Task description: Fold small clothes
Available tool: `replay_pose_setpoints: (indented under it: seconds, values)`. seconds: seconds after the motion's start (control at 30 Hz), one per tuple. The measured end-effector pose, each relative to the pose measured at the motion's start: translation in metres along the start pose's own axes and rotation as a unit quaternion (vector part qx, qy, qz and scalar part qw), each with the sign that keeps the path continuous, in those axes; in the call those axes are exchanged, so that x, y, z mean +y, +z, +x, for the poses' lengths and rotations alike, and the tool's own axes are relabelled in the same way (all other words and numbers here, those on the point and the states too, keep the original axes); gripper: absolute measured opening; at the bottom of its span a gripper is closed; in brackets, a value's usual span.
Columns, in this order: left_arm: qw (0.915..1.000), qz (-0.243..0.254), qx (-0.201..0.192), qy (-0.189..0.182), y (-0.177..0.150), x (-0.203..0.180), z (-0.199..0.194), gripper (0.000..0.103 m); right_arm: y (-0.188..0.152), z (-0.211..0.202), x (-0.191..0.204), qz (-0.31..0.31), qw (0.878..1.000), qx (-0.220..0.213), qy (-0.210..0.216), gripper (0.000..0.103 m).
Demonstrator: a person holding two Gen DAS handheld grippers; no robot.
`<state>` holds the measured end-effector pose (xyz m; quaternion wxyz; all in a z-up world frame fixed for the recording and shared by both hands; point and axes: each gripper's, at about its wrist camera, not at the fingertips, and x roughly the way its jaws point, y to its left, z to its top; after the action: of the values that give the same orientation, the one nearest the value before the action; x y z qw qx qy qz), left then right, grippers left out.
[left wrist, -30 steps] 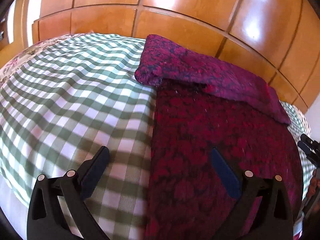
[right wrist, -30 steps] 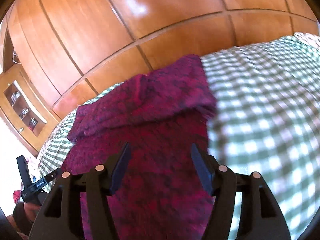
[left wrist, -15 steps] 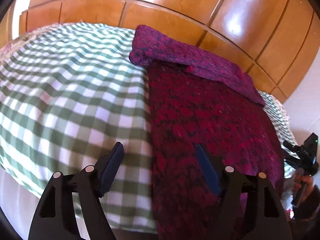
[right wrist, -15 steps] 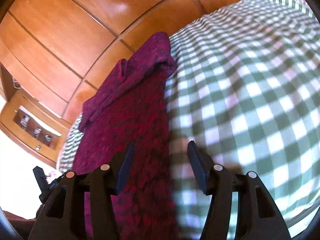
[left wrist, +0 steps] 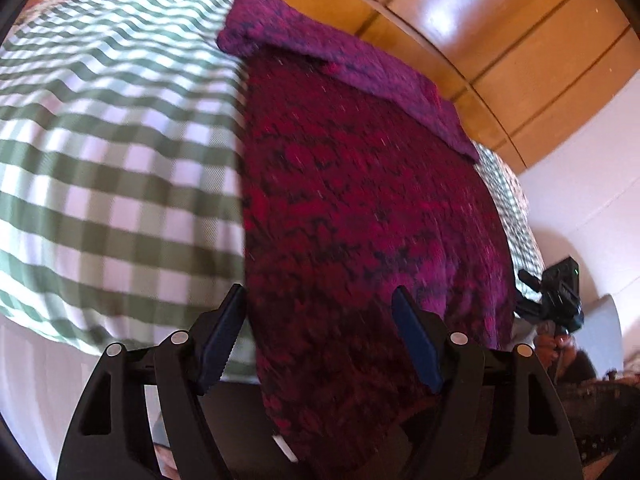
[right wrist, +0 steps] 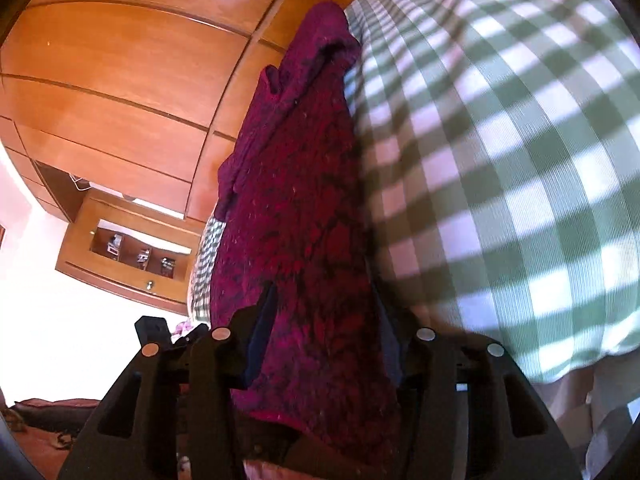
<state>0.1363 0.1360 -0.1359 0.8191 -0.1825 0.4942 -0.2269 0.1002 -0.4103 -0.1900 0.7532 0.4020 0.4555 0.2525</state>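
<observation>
A dark red and purple knitted garment (left wrist: pixel 360 200) lies on the green checked bedspread (left wrist: pixel 100 160), its far end folded over and its near end hanging over the bed's front edge. My left gripper (left wrist: pixel 320 336) is open, its jaws on either side of the hanging edge at the garment's left corner. In the right wrist view the same garment (right wrist: pixel 300 220) runs away from me, and my right gripper (right wrist: pixel 324 344) is open with the hanging edge between its jaws. The right gripper (left wrist: pixel 556 300) also shows at the far right of the left wrist view.
A wooden panelled headboard (left wrist: pixel 500 40) runs behind the bed. A wooden shelf unit (right wrist: pixel 132 252) with small items stands at the left of the right wrist view. The checked bedspread (right wrist: pixel 520 160) spreads wide to the right of the garment.
Both grippers have drawn back and down from over the garment to its near edge at the bed's front. The hanging edge now sits between each pair of jaws.
</observation>
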Motion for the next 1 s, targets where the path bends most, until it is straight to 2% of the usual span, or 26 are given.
replay_pose_setpoints:
  seconds: [0.2,0.33,0.43,0.47,0.53,0.57,0.6,0.63,0.8,0.9,1.0]
  values:
    - [0.9975,0.011,0.064,-0.028,-0.009,-0.008,0.018,0.074,-0.011,0.000,0.011,-0.031,0.998,0.039,-0.030,0.048]
    - [0.9934,0.023,0.106,-0.037,-0.016,-0.015,0.032,0.074,-0.015,0.013,0.011,-0.021,0.995,0.084,-0.044,0.048]
    - [0.9916,0.031,0.119,-0.039,-0.017,-0.019,0.037,0.072,-0.019,0.023,0.012,-0.018,0.992,0.110,-0.057,0.048]
    - [0.9910,0.029,0.124,-0.043,-0.016,-0.020,0.040,0.068,-0.020,0.027,0.011,-0.013,0.990,0.123,-0.063,0.047]
    - [0.9900,0.024,0.131,-0.045,-0.015,-0.020,0.040,0.044,-0.023,0.036,0.013,-0.014,0.987,0.142,-0.073,0.035]
    - [0.9902,0.024,0.130,-0.045,-0.013,-0.021,0.038,0.039,-0.024,0.036,0.016,-0.022,0.987,0.144,-0.070,0.028]
    - [0.9910,0.023,0.122,-0.050,-0.010,-0.022,0.035,0.027,-0.025,0.035,0.022,-0.031,0.987,0.144,-0.063,0.024]
    - [0.9917,0.019,0.114,-0.057,-0.008,-0.023,0.032,0.023,-0.027,0.034,0.029,-0.042,0.987,0.143,-0.052,0.022]
    - [0.9913,0.000,0.049,-0.122,0.003,-0.029,0.004,0.018,-0.031,0.022,0.047,-0.054,0.993,0.101,0.013,0.017]
    - [0.9836,-0.025,0.000,-0.179,0.011,-0.032,-0.017,0.017,-0.030,0.012,0.058,-0.070,0.993,0.065,0.068,0.016]
    - [0.9732,-0.040,-0.045,-0.222,0.015,-0.035,-0.037,0.017,-0.028,-0.004,0.077,-0.106,0.984,0.018,0.142,0.016]
